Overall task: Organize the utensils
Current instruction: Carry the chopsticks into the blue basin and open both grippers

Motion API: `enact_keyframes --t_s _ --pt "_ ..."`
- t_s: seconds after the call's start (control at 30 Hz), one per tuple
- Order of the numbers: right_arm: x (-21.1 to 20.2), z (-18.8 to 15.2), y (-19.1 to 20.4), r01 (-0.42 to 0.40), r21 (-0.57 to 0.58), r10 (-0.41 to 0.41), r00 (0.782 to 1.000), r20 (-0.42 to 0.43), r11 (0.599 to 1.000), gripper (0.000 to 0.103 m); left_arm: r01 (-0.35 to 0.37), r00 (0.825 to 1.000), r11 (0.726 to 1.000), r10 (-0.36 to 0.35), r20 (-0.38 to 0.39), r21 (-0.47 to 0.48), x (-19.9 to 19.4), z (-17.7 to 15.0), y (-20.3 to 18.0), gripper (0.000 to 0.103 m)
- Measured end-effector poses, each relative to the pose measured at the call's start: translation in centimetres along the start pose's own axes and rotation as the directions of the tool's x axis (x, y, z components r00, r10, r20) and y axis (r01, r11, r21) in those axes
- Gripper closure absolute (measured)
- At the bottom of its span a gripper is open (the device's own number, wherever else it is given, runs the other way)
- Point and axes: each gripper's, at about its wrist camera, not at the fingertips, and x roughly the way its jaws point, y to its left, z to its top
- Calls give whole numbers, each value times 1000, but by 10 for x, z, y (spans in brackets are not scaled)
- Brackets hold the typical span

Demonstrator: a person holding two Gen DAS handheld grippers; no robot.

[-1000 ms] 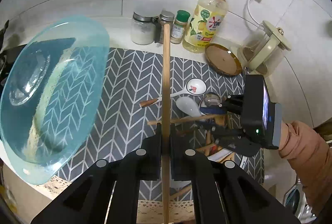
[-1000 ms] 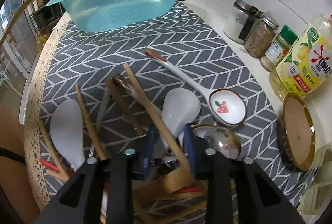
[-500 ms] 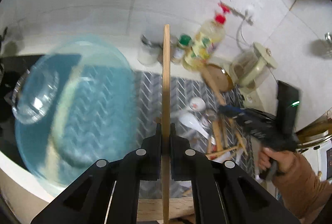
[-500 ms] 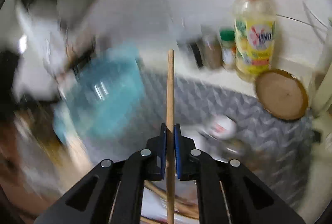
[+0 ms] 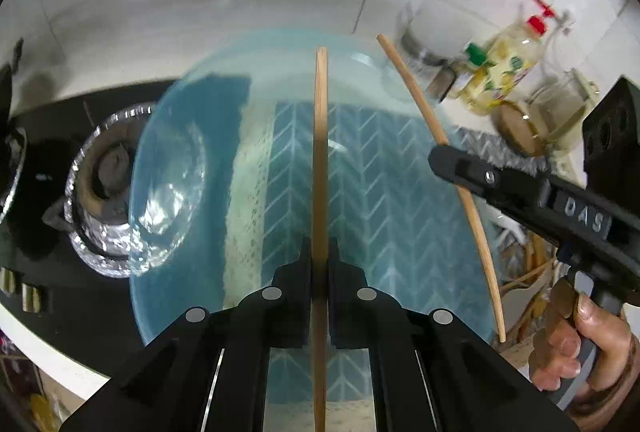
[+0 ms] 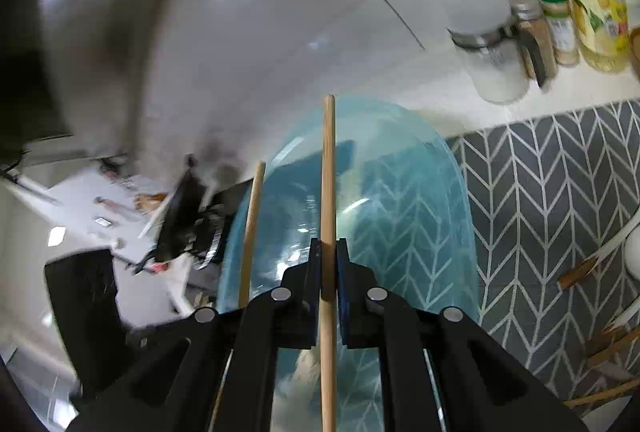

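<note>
My left gripper (image 5: 320, 248) is shut on a wooden chopstick (image 5: 321, 152) that points away from me over the clear blue basin (image 5: 380, 200). The right gripper (image 5: 440, 156) reaches in from the right in the left wrist view, held by a hand (image 5: 568, 332), and grips a second chopstick (image 5: 460, 184). In the right wrist view the right gripper (image 6: 329, 252) is shut on that chopstick (image 6: 329, 172) above the basin (image 6: 408, 216). The left gripper's chopstick (image 6: 252, 224) shows just to its left. Both sticks hang over the basin without touching it.
The grey chevron mat (image 6: 560, 192) lies under the basin. Several loose utensils (image 6: 600, 352) and a white spoon (image 6: 634, 252) lie at the right. Jars (image 6: 496, 60) and a soap bottle (image 5: 508, 72) line the wall. A gas burner (image 5: 104, 184) sits left of the basin.
The right gripper closed on a chopstick in the pile, lifted it, rolled and swung left to the basin. The left gripper carried its chopstick left to over the basin.
</note>
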Motion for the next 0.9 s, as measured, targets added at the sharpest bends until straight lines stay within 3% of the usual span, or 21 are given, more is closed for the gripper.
enact_keyframes --t_s 0.2,0.37,0.47,0.6,0.73,0.8,0.83,0.87,0.9 --pt "45 -5 -1 149 6 -148 986 -76 989 94 15 999 999 -16 -44 -42 37 -2 14 95" --pt "64 -6 15 267 -79 -277 949 -150 960 94 15 997 998 -20 -71 -66 48 -4 21 91" --pt "69 -13 18 290 -102 -304 934 -187 952 94 16 999 997 -20 -48 -81 42 -4 22 80" --pt "60 -17 19 272 -114 -289 940 -182 956 94 17 1000 994 -15 13 -107 18 -2 24 78" --pt "-4 6 35 249 -185 -259 965 -34 951 94 18 993 998 -10 120 -67 -28 6 4 74" --pt "-65 20 48 233 -246 -208 970 121 941 93 41 976 999 -41 213 1 -64 8 -24 53" --pt "-91 22 51 229 -274 -183 966 183 934 93 50 969 998 -54 240 24 -73 9 -34 50" --pt "-121 23 51 241 -304 -166 953 253 922 86 64 958 996 -79 277 65 -86 9 -52 47" --pt "-142 23 49 257 -322 -160 941 299 911 72 76 951 992 -101 292 96 -94 8 -67 46"
